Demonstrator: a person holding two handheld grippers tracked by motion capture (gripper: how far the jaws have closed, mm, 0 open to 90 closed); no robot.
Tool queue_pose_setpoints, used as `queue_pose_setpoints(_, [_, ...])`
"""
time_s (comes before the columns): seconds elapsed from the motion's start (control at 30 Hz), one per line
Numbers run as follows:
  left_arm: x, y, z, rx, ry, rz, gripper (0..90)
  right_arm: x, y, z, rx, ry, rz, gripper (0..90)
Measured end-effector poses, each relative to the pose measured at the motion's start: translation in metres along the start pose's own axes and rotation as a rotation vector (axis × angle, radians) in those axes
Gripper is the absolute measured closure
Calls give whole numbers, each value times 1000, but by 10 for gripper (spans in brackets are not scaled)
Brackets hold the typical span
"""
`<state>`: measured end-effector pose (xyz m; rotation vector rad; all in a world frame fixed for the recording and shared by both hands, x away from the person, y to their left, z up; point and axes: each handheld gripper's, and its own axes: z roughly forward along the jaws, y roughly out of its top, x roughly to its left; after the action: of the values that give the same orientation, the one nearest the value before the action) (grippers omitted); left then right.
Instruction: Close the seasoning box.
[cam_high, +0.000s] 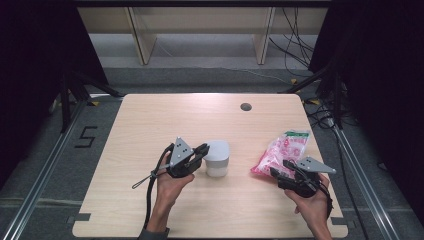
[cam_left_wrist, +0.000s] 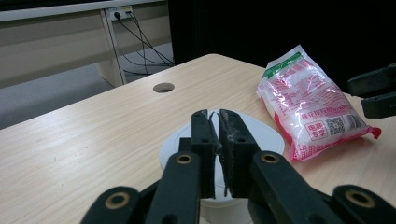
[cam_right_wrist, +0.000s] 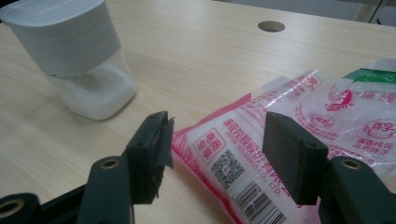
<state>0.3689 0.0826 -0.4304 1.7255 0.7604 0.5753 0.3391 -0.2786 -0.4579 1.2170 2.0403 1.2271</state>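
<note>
I am straddling the soft, slippery sachet (cam_right_wrist: 280, 154) with my wide right hand-held gripper (cam_right_wrist: 215, 154), eyeing its corner.

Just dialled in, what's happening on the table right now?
A person works at a light wooden table with a gripper in each hand. The left gripper, jaws almost together with nothing visibly between them, sits over the lid of a white-lidded clear container of white granules. The right gripper, jaws apart, straddles the near end of a pink-printed plastic bag without pressing it.
</note>
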Motion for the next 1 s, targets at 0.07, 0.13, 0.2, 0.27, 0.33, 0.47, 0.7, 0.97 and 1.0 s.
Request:
queue_pose_setpoints(0.07, [-1, 0, -2, -9, -9, -20, 722, 0, 0, 0, -1, 1, -1, 419])
queue_pose_setpoints(0.13, [-1, 0, -3, -8, -23, -21, 649, 0, 0, 0, 4, 1, -5, 419])
queue_pose_setpoints(0.2, [-1, -1, -5, 0, -32, -31, 592, 1, 0, 0, 2, 3, 2, 419])
queue_pose_setpoints(0.27, [-3, -2, -7, 3, -38, -33, 540, 2, 0, 0, -5, 12, -1, 419])
queue_pose_setpoints(0.33, [-5, -5, -9, 8, -38, -55, 483, 3, 0, 0, -2, 14, -3, 419])
queue_pose_setpoints(0.47, [-5, -9, -12, 26, -43, -45, 405, 4, 0, 1, -17, 38, -12, 418])
queue_pose_setpoints(0.7, [-9, -19, -17, 30, -38, -71, 319, 9, -1, 2, -13, 59, -34, 414])
queue_pose_setpoints(0.97, [-12, -29, -21, 35, -42, -57, 292, 15, -2, 2, -13, 88, -27, 412])
queue_pose_setpoints(1.0, [-13, -31, -21, 44, -38, -69, 290, 16, -2, 2, -14, 90, -23, 412])
